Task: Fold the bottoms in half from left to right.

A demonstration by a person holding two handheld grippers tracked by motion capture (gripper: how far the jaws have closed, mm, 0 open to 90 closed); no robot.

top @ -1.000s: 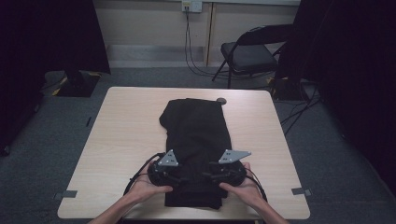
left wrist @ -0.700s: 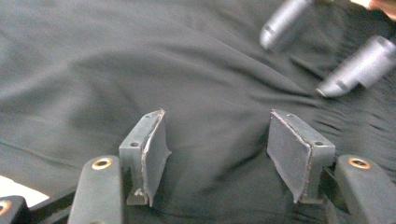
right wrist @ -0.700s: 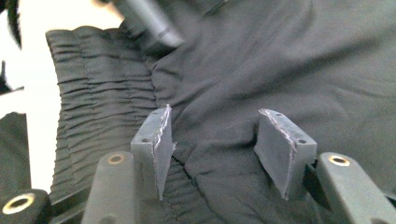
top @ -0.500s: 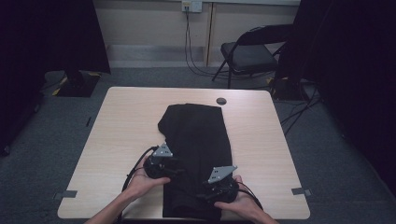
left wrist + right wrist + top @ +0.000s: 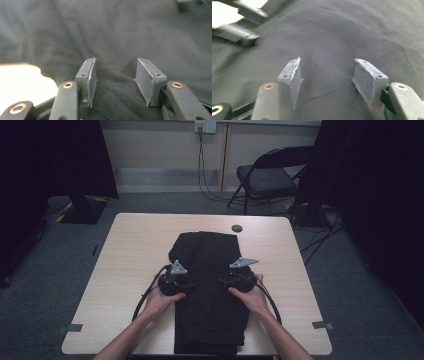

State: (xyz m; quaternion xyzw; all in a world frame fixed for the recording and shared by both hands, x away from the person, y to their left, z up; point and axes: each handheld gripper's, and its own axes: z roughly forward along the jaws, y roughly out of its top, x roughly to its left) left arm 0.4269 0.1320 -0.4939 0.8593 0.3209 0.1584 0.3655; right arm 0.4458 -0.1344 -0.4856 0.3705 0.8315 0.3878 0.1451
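Two grippers' jaws gape over the black garment (image 5: pixel 210 290), lying lengthwise away from the person.

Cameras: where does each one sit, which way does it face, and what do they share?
High view: above the person's side, facing forward and down on the table; forearms, left gripper and right gripper show.
Left gripper view: on the left gripper, along its parted jaws, cloth between them.
Right gripper view: on the right gripper, along its parted jaws.
Shared: the black garment.
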